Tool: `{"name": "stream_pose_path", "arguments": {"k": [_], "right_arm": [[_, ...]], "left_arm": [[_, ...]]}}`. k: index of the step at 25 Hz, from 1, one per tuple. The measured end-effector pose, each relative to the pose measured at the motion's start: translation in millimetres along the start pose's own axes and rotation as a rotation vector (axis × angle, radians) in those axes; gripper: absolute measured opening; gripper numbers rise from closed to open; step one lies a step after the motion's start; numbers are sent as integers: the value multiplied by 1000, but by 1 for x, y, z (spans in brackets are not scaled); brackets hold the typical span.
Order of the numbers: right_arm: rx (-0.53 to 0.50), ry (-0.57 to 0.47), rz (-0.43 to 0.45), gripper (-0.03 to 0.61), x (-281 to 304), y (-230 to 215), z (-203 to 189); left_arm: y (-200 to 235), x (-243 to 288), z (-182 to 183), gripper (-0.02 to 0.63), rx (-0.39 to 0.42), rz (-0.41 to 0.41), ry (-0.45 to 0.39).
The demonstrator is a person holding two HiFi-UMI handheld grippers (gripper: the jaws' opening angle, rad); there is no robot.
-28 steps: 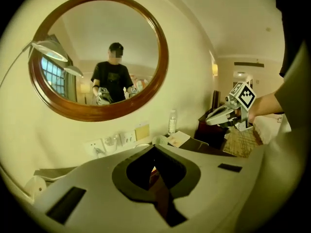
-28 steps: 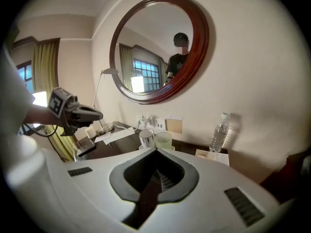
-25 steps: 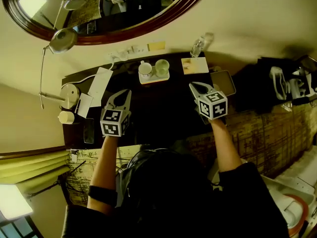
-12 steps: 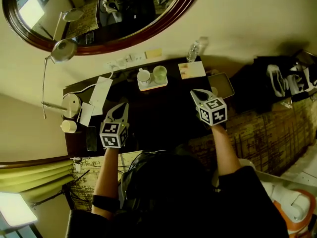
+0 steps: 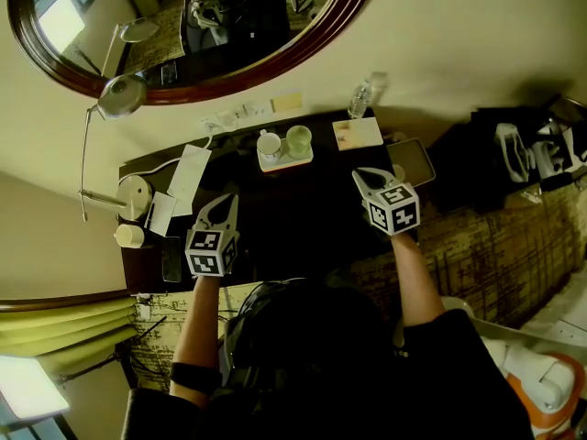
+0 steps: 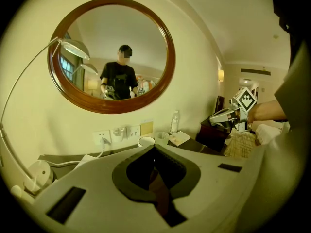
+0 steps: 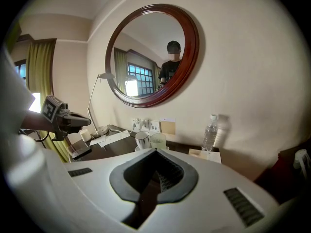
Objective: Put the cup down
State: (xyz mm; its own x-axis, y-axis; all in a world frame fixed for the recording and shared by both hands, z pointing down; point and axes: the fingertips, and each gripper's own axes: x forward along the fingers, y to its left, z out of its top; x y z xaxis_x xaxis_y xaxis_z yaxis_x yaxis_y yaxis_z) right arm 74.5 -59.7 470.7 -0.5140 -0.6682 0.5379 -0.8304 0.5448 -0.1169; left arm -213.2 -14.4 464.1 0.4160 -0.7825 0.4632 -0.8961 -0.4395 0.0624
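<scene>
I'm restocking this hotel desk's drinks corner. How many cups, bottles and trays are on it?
Cups: 2 (white ceramic mug, pale green tumbler)
Clear plastic water bottle: 1
Small white rectangular tray under the cups: 1
Total: 4

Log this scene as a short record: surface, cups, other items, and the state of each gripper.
surface: dark desk against the wall, below a round mirror
cups: white mug and pale cup, side by side on a tray at the back of the desk
other items: water bottle, lamp, papers
left gripper: shut, empty
right gripper: shut, empty
cup held: none
</scene>
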Motion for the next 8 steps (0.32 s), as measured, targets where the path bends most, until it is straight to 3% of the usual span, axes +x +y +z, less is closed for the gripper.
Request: {"name": "stream_pose_path", "arguments": {"k": [8], "right_arm": [[-3, 3, 1, 2, 6, -1, 2]], "left_arm": [[4, 1, -3, 0, -7, 3, 0]]}}
